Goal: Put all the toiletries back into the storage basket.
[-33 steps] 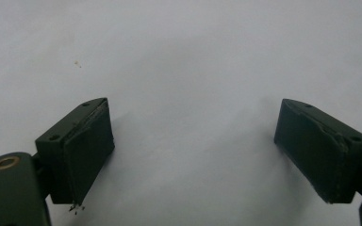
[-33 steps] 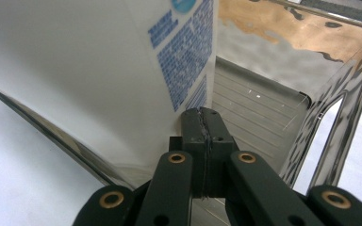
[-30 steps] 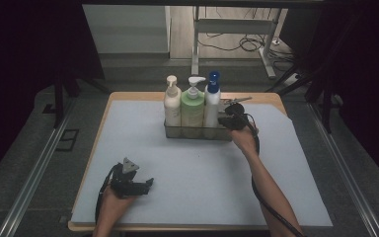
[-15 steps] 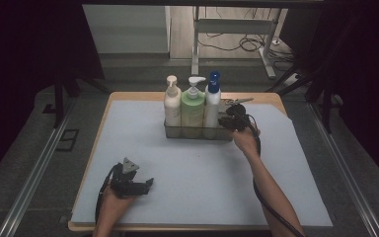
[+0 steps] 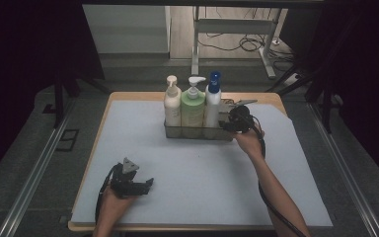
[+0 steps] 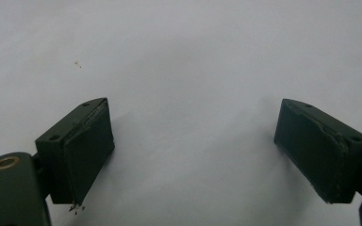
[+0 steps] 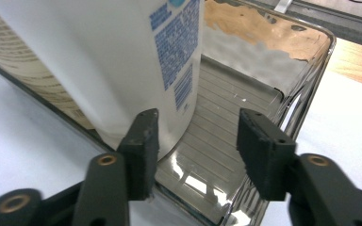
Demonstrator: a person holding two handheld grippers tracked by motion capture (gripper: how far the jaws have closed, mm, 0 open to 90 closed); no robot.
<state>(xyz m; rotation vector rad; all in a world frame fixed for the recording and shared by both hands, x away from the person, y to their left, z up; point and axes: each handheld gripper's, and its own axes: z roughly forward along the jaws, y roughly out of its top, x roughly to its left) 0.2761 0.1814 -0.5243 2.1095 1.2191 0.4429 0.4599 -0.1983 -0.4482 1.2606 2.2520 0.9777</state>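
Right tongs [image 7: 195, 141] hide the white bottle's [image 7: 122, 56] base.

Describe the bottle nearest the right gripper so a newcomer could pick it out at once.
On the pale table mat, look toward the far edge for the clear rectangular tray holding three pump bottles in a row. The one meant is the white bottle at the tray's right end, next to the right gripper. It alone has a blue pump top; its neighbours are a green bottle and a cream bottle.
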